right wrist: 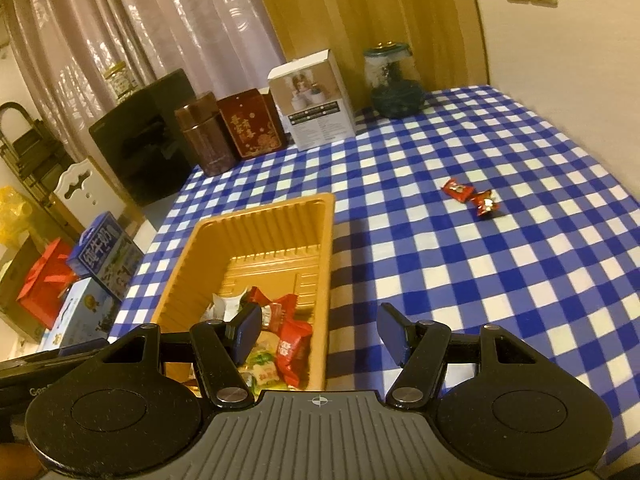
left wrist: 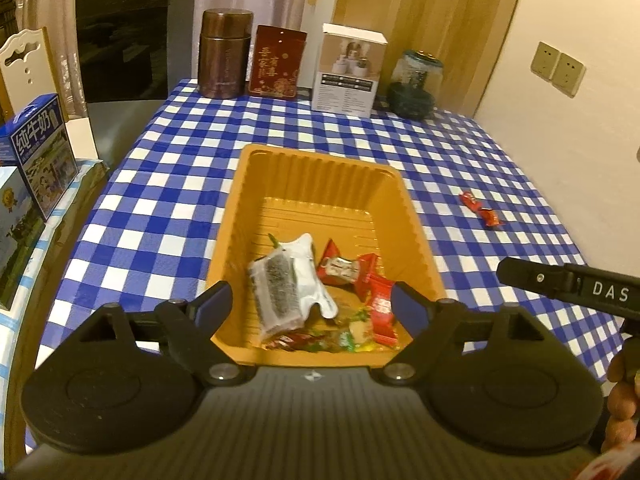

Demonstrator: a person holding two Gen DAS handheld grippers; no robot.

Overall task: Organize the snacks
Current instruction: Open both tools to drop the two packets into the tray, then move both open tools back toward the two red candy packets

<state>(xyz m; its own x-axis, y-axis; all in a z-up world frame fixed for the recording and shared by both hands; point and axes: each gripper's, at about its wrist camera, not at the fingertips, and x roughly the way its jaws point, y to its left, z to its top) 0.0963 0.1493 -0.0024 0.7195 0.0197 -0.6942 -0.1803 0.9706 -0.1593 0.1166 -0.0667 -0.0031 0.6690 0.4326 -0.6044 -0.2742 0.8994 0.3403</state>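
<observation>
Above the orange tray, both grippers (left gripper, right gripper) hold jaws spread and empty, snacks apparently released; two red candies remain beyond it on the counter.

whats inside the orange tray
The orange tray holds a white packet with a dark filling, red wrapped candies and small green and yellow sweets near its front wall. Anything beneath the packet is covered.

Both wrist views look steeply down, close over the orange tray, sharing it.
</observation>
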